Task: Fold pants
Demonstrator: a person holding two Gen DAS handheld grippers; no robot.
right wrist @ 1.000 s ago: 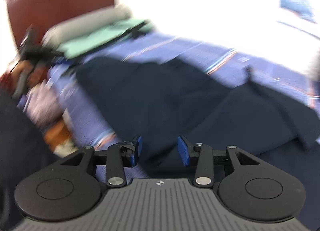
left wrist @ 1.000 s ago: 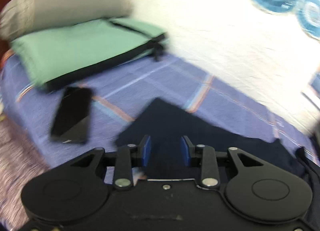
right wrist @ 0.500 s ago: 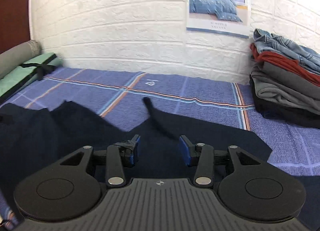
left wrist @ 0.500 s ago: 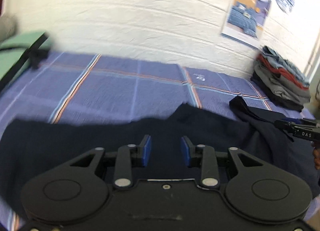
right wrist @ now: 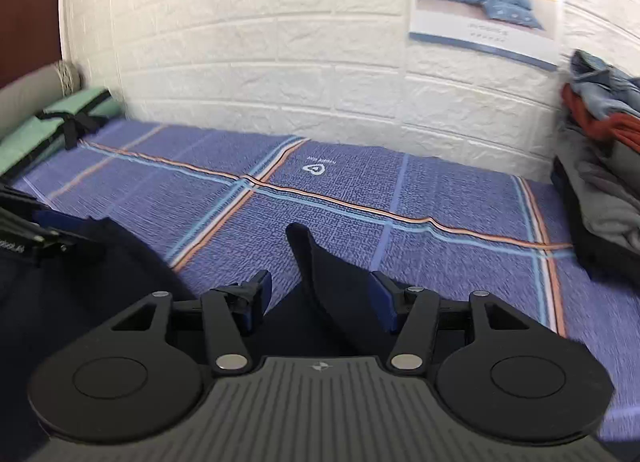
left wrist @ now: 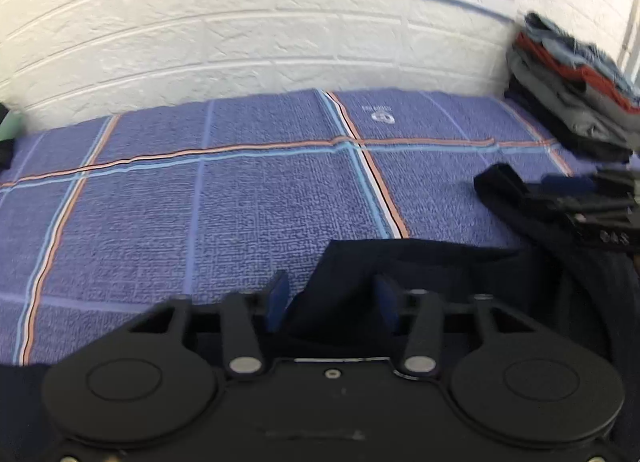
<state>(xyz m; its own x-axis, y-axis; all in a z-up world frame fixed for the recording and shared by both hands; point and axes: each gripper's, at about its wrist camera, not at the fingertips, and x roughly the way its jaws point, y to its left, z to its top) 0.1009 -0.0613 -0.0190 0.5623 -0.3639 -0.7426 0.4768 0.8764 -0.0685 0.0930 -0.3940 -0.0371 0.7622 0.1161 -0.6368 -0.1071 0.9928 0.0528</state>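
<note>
Pants (left wrist: 420, 274) are lying dark on the checked bed (left wrist: 240, 201), bunched nearer me than a moment ago, when they were spreading flat across my left view. My left fingers (left wrist: 276, 294) have just been closing, yet are standing apart, a folded corner of cloth sitting between them, unpinched. My right fingers (right wrist: 256, 294) have just been opening and are gaping wide; a strip of the pants (right wrist: 332, 282) is rising between them, leaning beside the right-hand pad.
</note>
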